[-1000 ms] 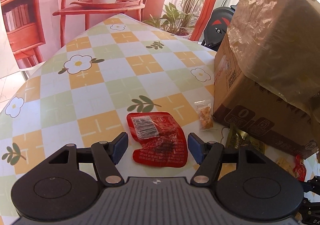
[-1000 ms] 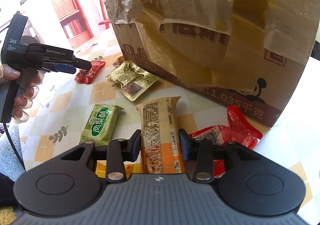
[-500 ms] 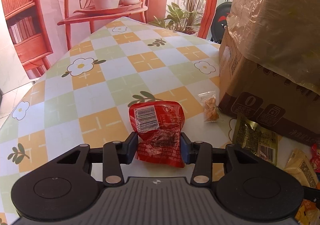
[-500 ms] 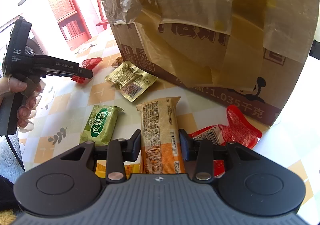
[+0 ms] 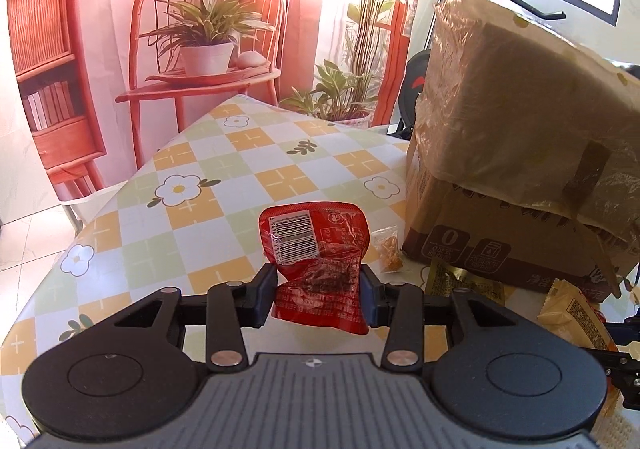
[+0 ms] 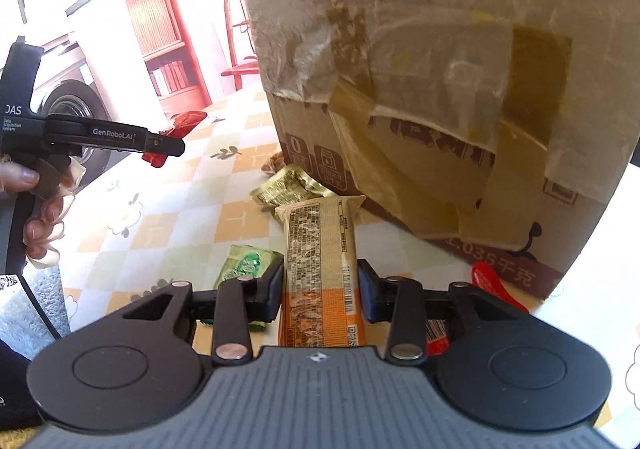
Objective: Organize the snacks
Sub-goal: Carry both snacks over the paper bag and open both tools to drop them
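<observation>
1. A home, set up as a dining corner: a table (image 5: 224,185) wears a checked, flower-print cloth.
2. Behind the table hangs a printed backdrop (image 5: 120,49) picturing a red chair, potted plant and bookshelf.
3. Left of the table stands a front-loading washing machine (image 6: 76,105).
4. A taped cardboard box (image 5: 520,153) sits on the table.

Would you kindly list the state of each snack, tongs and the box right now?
left tongs: shut on red packet
red packet: held, lifted
right tongs: shut on tan snack bar
tan snack bar: held
green packet: lying on table
gold packet: lying beside box
cardboard box: plastic-draped
</observation>
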